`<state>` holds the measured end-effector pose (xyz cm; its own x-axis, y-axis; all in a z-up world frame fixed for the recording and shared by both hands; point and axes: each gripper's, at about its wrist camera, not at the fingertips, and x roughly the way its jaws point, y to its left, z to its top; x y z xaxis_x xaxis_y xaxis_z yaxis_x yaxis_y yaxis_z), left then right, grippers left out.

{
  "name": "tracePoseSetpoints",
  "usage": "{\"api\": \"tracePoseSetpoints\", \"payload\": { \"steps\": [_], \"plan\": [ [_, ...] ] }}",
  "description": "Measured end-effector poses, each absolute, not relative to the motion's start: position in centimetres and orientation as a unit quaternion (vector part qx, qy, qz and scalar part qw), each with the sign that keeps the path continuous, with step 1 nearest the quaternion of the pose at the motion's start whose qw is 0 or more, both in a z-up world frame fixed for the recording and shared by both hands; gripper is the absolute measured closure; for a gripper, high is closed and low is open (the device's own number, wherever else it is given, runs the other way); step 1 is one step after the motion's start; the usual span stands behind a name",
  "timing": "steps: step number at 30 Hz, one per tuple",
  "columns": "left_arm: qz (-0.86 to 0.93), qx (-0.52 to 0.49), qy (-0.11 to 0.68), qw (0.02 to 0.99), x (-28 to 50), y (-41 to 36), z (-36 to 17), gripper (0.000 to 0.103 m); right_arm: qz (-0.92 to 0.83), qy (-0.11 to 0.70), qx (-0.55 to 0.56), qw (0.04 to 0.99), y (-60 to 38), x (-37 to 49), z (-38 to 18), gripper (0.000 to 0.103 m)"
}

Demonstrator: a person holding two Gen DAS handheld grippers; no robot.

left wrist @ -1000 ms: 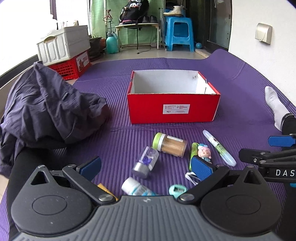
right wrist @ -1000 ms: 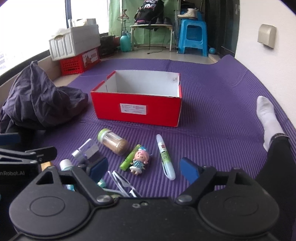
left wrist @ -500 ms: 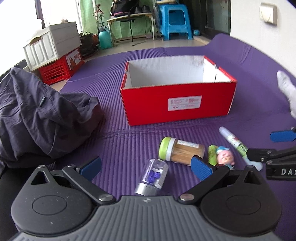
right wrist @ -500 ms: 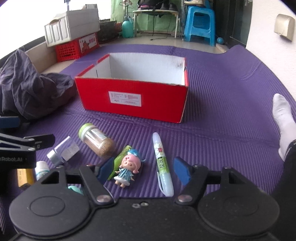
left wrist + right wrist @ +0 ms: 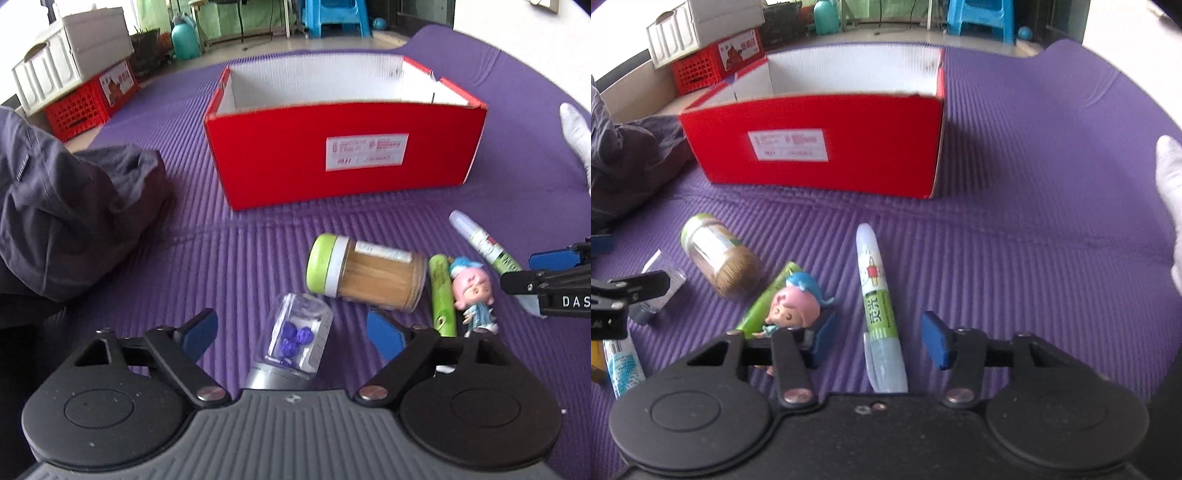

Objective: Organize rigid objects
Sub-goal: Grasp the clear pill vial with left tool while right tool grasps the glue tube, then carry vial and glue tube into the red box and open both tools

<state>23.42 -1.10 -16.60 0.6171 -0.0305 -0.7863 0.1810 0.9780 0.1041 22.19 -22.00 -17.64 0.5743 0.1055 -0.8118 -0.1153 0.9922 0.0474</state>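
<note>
Clear vial (image 5: 295, 334) and glue pen (image 5: 879, 314) lie between closing, still-released jaws.

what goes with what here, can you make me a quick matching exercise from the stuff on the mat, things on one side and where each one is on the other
Things:
1. clear vial with purple beads
2. glue pen
3. toothpick jar
4. red box

Places:
a. between the right gripper pads, untouched
b. lying on its side, green lid toward the box
c. between the left gripper pads, untouched
d. standing open beyond the small items

Pairs: 1-c, 2-a, 3-b, 4-d
</note>
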Motion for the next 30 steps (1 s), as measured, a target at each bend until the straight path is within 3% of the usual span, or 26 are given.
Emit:
{"api": "tracePoseSetpoints", "payload": {
  "steps": [2, 4, 9, 11, 13, 30],
  "plan": [
    [-0.061, 0.086, 0.44, 0.892, 23.5, -0.9, -17.1, 0.018, 0.065, 0.462, -0.011, 0.884, -21.8, 22.4, -18.1, 0.061],
    [-0.064, 0.086, 0.446, 0.888, 23.6, -0.9, -17.4, 0.032, 0.064, 0.467, -0.014, 0.882, -21.8, 22.8, -18.7, 0.067],
    [-0.059, 0.091, 0.452, 0.885, 23.7, -0.7, -18.0, 0.047, 0.062, 0.458, -0.024, 0.886, -21.6, 23.3, -18.7, 0.072],
    [-0.059, 0.092, 0.451, 0.886, 23.8, -0.7, -17.9, 0.049, 0.06, 0.456, -0.027, 0.888, -21.6, 23.5, -18.8, 0.078],
    [-0.062, 0.092, 0.45, 0.886, 23.8, -0.8, -17.9, 0.058, 0.061, 0.456, -0.023, 0.888, -21.7, 23.5, -18.7, 0.085],
    [-0.06, 0.084, 0.439, 0.893, 23.5, -0.2, -15.6, 0.062, 0.081, 0.433, -0.003, 0.898, -21.3, 22.3, -15.4, 0.086]
  ]
}}
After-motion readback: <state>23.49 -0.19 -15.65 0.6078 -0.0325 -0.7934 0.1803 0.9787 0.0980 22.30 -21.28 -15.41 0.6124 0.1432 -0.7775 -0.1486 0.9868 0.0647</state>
